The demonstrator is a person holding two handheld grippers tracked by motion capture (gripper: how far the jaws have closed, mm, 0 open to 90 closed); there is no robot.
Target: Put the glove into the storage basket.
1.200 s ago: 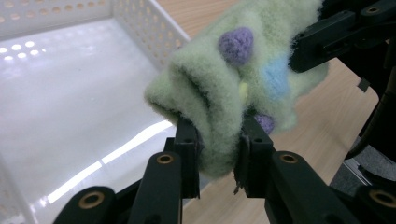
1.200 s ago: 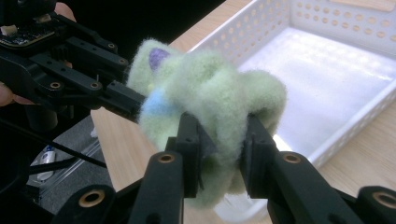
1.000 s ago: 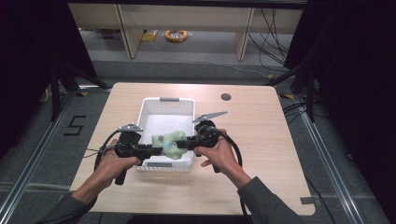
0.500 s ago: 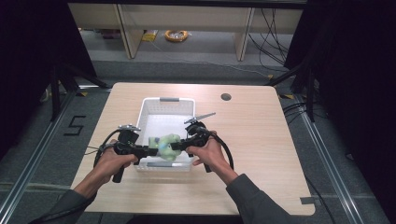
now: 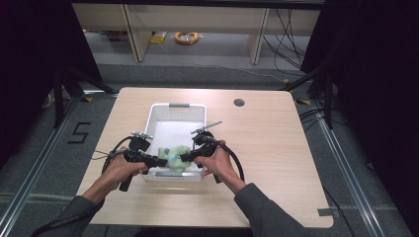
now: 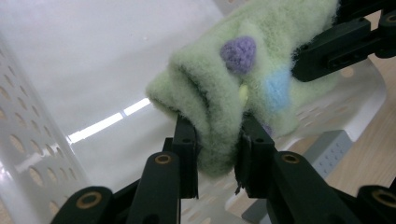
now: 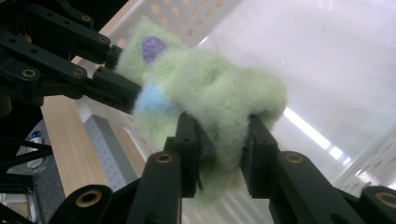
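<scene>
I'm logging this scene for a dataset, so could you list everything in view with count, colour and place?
fuzzy sock: one, pale green with purple and blue spots, held over the near end of the basket, pinched from both sides
basket: one, white plastic with perforated walls and a grey handle, on the table's left-centre
table: one, light wood, centre of the high view
round hole: one, dark, in the far right part of the tabletop
coil: one, yellow-orange, on the floor beyond the table
left gripper: one, black, shut on the sock's fold
right gripper: one, black, shut on the sock's other end
</scene>
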